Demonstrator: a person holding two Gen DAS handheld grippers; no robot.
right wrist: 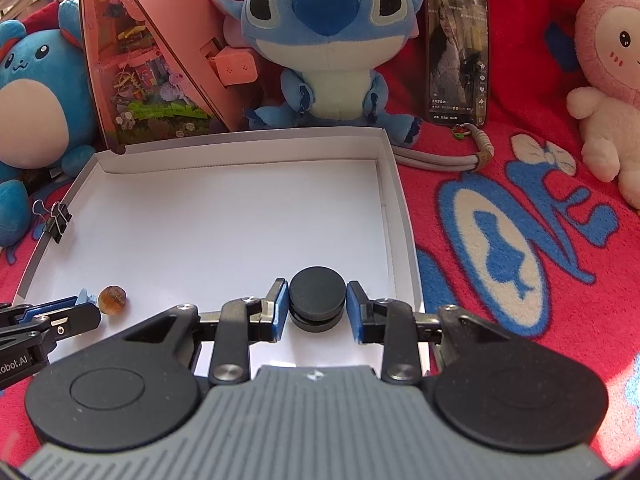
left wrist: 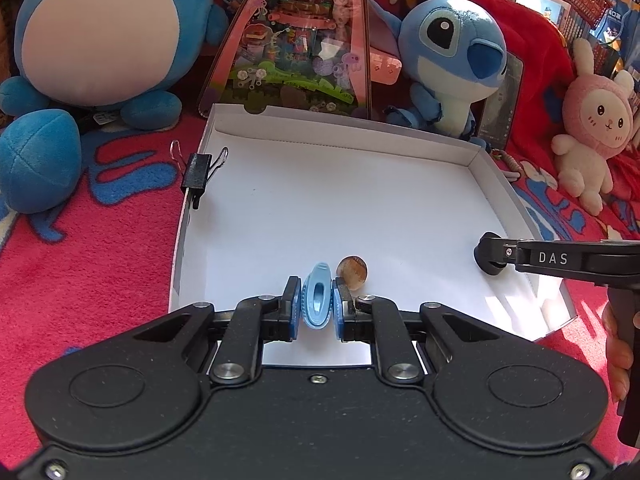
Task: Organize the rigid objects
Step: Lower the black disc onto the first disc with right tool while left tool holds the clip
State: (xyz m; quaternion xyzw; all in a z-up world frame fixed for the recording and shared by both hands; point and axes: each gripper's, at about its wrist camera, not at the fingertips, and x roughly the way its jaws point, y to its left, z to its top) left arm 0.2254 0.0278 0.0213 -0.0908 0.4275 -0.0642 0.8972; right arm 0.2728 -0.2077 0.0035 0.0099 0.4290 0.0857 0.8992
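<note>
Left wrist view gives us a light-blue ridged plastic clip [left wrist: 317, 299] pinched between the blue pads of our left gripper [left wrist: 317, 305], the fingers closed snugly onto its sides, low over the near edge of a shallow white cardboard box lid [left wrist: 476, 162]. Just beside the clip, a small amber translucent marble [left wrist: 352, 271] lies on the lid's floor. From the right wrist view we see our right gripper [right wrist: 317, 307] straddling a round black puck-like disc [right wrist: 317, 298] with a groove around its edge, near the lid's right wall; the blue pads stand just off either side of it, slightly apart, gripping nothing. A black metal binder clip [left wrist: 197, 174] with silver wire handles is clamped on the lid's left wall. Beyond the lid, on a red patterned fleece blanket [right wrist: 500, 216], we find a blue Stitch plush toy [right wrist: 326, 40], a pink house-shaped toy box [left wrist: 292, 40], a propped smartphone [right wrist: 458, 52], a round blue plush [left wrist: 100, 36] and a pink bunny plush [left wrist: 592, 124].
</note>
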